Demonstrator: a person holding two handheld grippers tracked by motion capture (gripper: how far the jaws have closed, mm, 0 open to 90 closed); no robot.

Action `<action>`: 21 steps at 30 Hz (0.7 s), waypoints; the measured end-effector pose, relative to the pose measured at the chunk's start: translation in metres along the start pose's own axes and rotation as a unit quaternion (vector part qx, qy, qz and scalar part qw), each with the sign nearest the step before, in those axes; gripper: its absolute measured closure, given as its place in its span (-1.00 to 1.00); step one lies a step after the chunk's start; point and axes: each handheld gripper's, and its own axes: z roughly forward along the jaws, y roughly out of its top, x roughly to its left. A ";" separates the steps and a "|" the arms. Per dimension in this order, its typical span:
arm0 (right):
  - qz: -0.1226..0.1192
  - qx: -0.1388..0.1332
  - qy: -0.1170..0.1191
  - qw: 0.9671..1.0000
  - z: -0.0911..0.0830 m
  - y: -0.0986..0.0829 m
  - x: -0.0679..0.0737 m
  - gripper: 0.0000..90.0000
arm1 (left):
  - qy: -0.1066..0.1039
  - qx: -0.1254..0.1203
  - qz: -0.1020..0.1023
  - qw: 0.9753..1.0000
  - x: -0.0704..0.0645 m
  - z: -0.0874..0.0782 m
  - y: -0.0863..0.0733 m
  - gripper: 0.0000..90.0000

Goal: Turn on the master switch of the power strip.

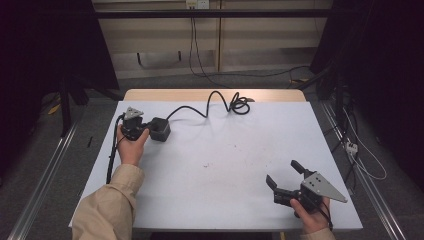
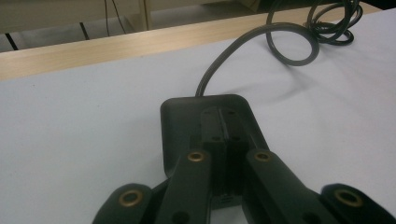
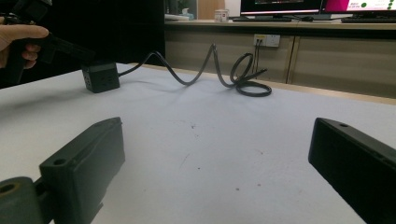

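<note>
1. The small black plastic cube-shaped power adapter sat in the upper left of the high view on the white table, its thick black rubbery cable snaking to a coil at upper centre.
2. The left gripper had its jaws together, resting against the adapter's top.
3. The right gripper, lower right, stood wide apart and empty.
4. The adapter looked rigid, smooth and fairly dense; gripping its flat sides seemed safest. The stiff, springy cable would likely drag.
</note>
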 end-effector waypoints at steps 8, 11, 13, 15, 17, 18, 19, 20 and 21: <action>-0.001 0.000 0.001 1.000 0.000 0.000 0.000 -0.93 | 0.000 0.000 -0.002 1.000 0.000 0.000 0.000 1.00; 0.001 0.001 0.000 1.000 0.000 0.000 0.000 -0.93 | -0.001 0.000 -0.002 1.000 0.000 0.000 0.000 1.00; 0.001 0.001 0.000 1.000 0.001 0.000 0.000 -0.93 | 0.000 0.000 -0.003 1.000 0.000 0.000 0.000 1.00; 0.001 0.001 0.000 1.000 0.001 0.000 0.000 -0.93 | 0.002 0.000 -0.003 1.000 -0.001 0.000 0.000 1.00; 0.001 0.001 0.001 1.000 0.000 0.000 0.000 -0.93 | 0.003 0.000 -0.003 1.000 -0.001 0.000 0.000 1.00; 0.001 0.001 0.000 1.000 0.000 0.000 0.000 -0.93 | 0.003 0.001 -0.002 1.000 -0.001 0.000 0.000 1.00; 0.001 0.001 0.001 1.000 0.000 0.000 0.000 -0.93 | 0.002 0.000 -0.002 1.000 -0.001 0.000 0.000 1.00; 0.000 0.000 0.001 1.000 0.000 0.000 0.000 -0.93 | 0.001 0.000 -0.001 1.000 -0.001 0.000 0.000 1.00; 0.000 0.001 0.000 1.000 0.000 0.000 0.000 -0.93 | 0.001 0.000 0.000 1.000 0.000 0.000 0.000 1.00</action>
